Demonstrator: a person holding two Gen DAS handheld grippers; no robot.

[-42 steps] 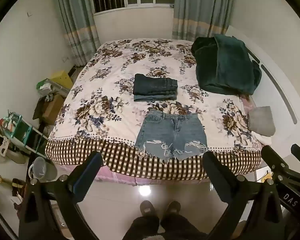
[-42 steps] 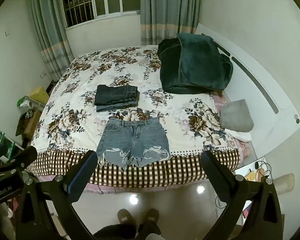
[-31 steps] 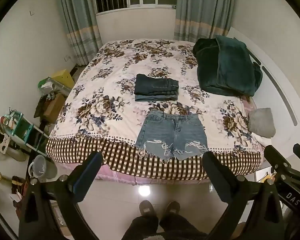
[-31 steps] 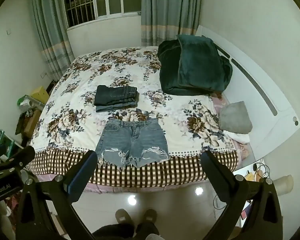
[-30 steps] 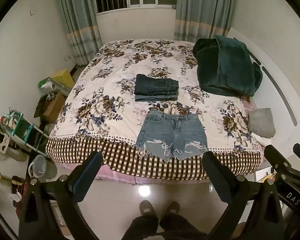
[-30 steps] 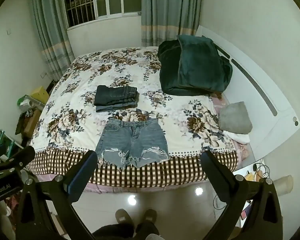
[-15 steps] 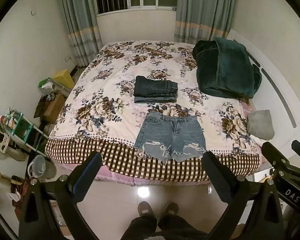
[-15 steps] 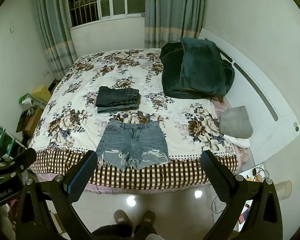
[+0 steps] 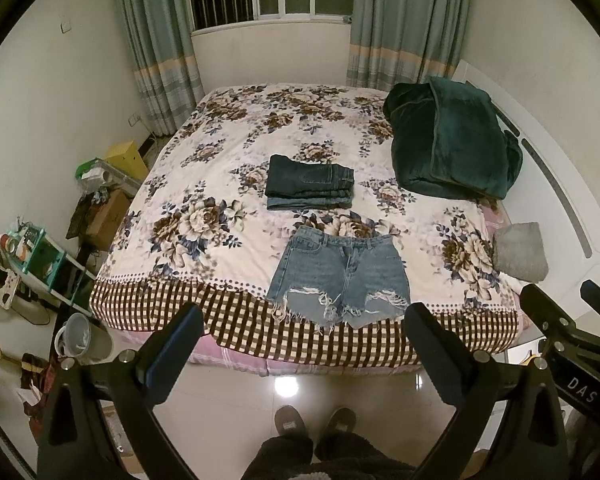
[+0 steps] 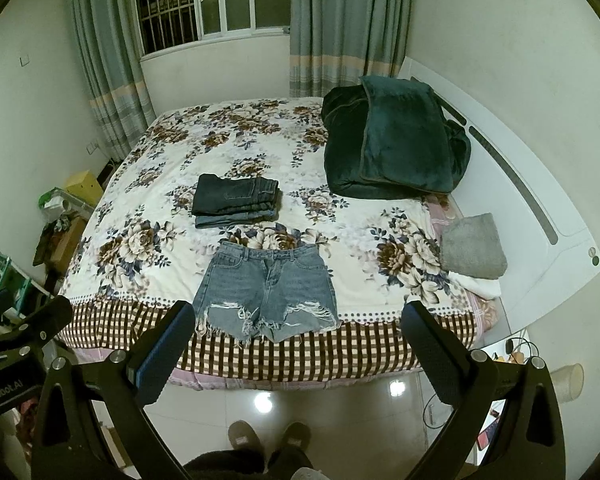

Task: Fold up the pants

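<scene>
Light blue denim shorts (image 9: 340, 276) with frayed hems lie flat near the front edge of the bed, also in the right wrist view (image 10: 266, 286). A stack of folded dark jeans (image 9: 310, 187) sits just behind them, also in the right wrist view (image 10: 236, 199). My left gripper (image 9: 300, 336) is open and empty, held over the floor in front of the bed. My right gripper (image 10: 294, 334) is open and empty, also short of the bed, to the right of the left one.
The bed (image 9: 220, 216) has a floral cover with a checked border. A dark green blanket (image 9: 452, 148) lies at its back right and a grey folded cloth (image 9: 520, 252) at the right edge. Shelves and boxes (image 9: 40, 256) crowd the left floor. My feet (image 9: 312, 424) stand on tile.
Both grippers have risen and pulled back slightly, so the bed sits lower in both views. Both stay open. The clothes have not moved.
</scene>
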